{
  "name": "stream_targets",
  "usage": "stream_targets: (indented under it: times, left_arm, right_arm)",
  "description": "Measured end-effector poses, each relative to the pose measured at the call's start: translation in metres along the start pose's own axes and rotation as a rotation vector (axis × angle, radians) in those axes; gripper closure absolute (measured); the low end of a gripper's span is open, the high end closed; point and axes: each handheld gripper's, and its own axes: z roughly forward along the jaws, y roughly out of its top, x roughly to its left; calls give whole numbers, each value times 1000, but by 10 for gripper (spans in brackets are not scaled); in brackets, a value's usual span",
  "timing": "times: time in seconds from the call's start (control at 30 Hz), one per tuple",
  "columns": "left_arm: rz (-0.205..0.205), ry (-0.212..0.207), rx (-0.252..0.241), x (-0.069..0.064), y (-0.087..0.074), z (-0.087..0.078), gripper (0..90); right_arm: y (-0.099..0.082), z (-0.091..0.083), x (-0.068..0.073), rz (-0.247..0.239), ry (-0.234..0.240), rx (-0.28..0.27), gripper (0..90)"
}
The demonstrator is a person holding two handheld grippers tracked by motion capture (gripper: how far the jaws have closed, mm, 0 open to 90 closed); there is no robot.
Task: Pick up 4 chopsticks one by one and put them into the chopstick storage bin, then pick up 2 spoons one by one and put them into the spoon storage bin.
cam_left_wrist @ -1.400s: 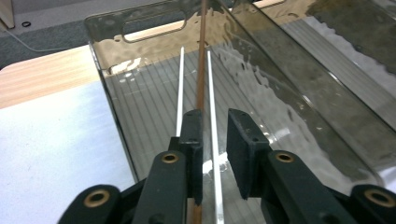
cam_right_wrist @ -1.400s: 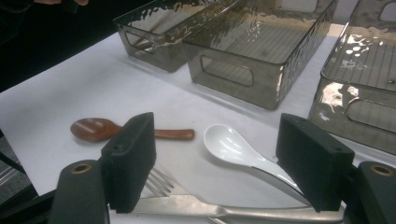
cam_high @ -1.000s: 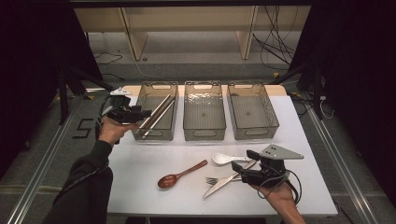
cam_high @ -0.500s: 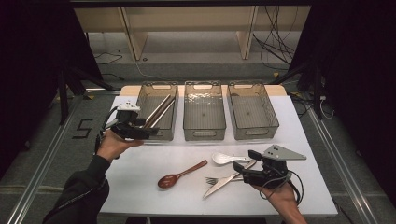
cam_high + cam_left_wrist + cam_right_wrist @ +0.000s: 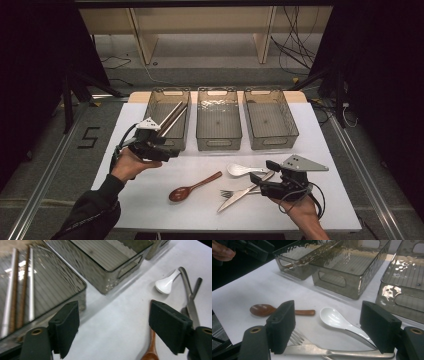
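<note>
White desk (image 5: 150, 200) has three clear bins along the far side, and the left bin (image 5: 167, 120) holds the chopsticks (image 5: 172, 119), leaning on its near wall. The left gripper (image 5: 172, 151) sits just near of that bin, its fingers just spread wide with nothing between them. The right gripper (image 5: 260, 182) is wide open too, over the knife (image 5: 245, 192), fork (image 5: 235, 192) and white spoon (image 5: 240, 170); the wooden spoon (image 5: 192, 186) lies left of those.

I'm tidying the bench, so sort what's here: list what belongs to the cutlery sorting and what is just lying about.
In the job:
- left claw, jaws just opened, nothing between them
- right claw, open over the cutlery
- chopsticks in the left bin
- middle bin, right bin
- wooden spoon, white spoon, knife, fork

Lying about:
- cables on the floor
- floor marker "5"
</note>
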Motion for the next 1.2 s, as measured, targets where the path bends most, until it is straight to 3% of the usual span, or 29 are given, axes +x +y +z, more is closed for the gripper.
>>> stream_targets:
  times: [0.27, 0.5, 0.77, 1.2]
  left_arm:
    - [14, -17, 32, -11, -5, 8, 189]
    - [42, -23, 83, -18, -10, 17, 167]
    - [46, -32, 145, -22, -17, 29, 157]
    - [105, -46, 237, -35, -21, 46, 156]
  right_arm:
    - [-1, -2, -4, 13, -2, -5, 293]
    - [0, -2, -3, 12, 2, -7, 290]
    - [0, -2, -3, 12, 8, -17, 267]
    - [0, -1, -4, 12, 9, -19, 238]
